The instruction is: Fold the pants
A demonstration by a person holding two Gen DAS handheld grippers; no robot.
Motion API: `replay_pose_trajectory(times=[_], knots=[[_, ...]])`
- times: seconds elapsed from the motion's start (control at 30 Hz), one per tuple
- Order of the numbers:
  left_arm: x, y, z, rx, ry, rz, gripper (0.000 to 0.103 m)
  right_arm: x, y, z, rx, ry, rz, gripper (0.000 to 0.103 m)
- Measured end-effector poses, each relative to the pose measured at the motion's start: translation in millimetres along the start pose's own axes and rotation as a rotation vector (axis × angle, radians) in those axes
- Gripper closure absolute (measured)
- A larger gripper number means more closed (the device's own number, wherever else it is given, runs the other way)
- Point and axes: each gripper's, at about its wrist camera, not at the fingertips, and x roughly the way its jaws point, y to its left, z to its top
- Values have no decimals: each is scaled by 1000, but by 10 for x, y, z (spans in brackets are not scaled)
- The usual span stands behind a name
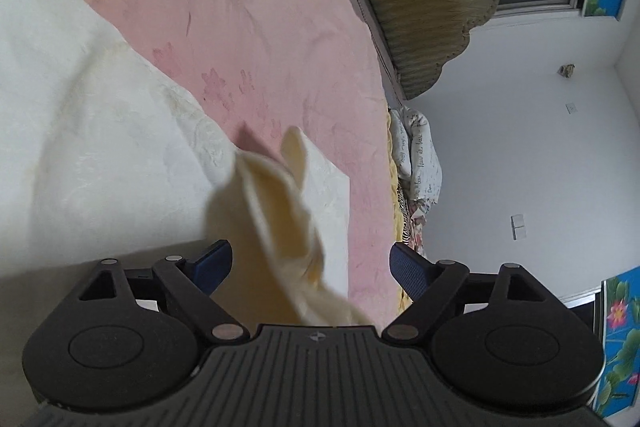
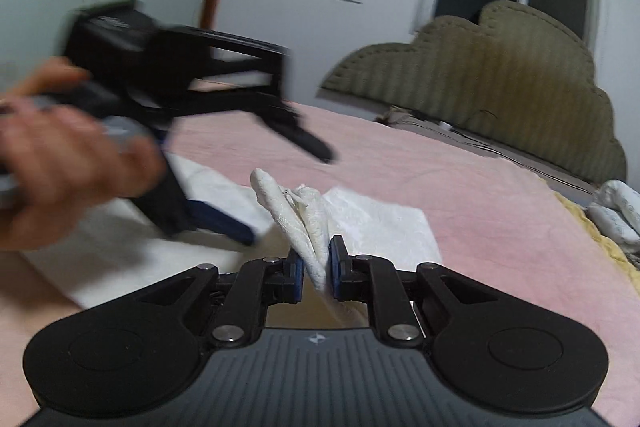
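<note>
Right gripper (image 2: 316, 267) is clamped on a bunched edge of the white pants (image 2: 380, 223) above the pink bedspread (image 2: 480, 187), seemingly for folding, while the left gripper (image 1: 311, 261) gapes wide, gripping nothing.

Left hand-held gripper (image 1: 311, 263) jaws wide apart; right hand-held gripper (image 2: 316, 267) clamped shut.

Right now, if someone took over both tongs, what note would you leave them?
Left tongs: open, a bunched fold of the white pants between the pads, not pinched.
Right tongs: shut on a bunched edge of the pants.
Pants lie mostly flat on the pink bedspread.
Done: an edge gathered and lifted.
Left: carry the fold over, lay it down, smooth it.
</note>
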Motion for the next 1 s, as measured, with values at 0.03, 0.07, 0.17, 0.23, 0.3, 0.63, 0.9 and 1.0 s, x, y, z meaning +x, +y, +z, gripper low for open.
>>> replay_pose_trajectory(times=[0.03, 0.07, 0.17, 0.23, 0.3, 0.63, 0.9, 1.0], knots=[[44, -1, 29, -7, 1, 7, 18, -27, 33, -3, -16, -4, 21, 90], [66, -12, 51, -3, -5, 20, 20, -42, 72, -5, -35, -5, 38, 90], [28, -113, 95, 122, -30, 113, 69, -37, 193, -28, -69, 13, 64, 90], [-95, -210, 86, 229, -53, 203, 92, 2, 259, -16, -72, 20, 83, 90], [-250, -290, 44, 333, -92, 275, 100, 31, 341, 28, -73, 15, 120, 90], [-1037, -318, -281, 669, -258, 663, 99, 203, 1045, 220, -188, -36, 330, 90], [-1328, 15, -306, 617, -292, 733, 60, 326, 1445, 231, -339, 56, 327, 86], [-1610, 57, -246, 539, -357, 779, 53, 169, 1215, 279, -292, 55, 427, 86]])
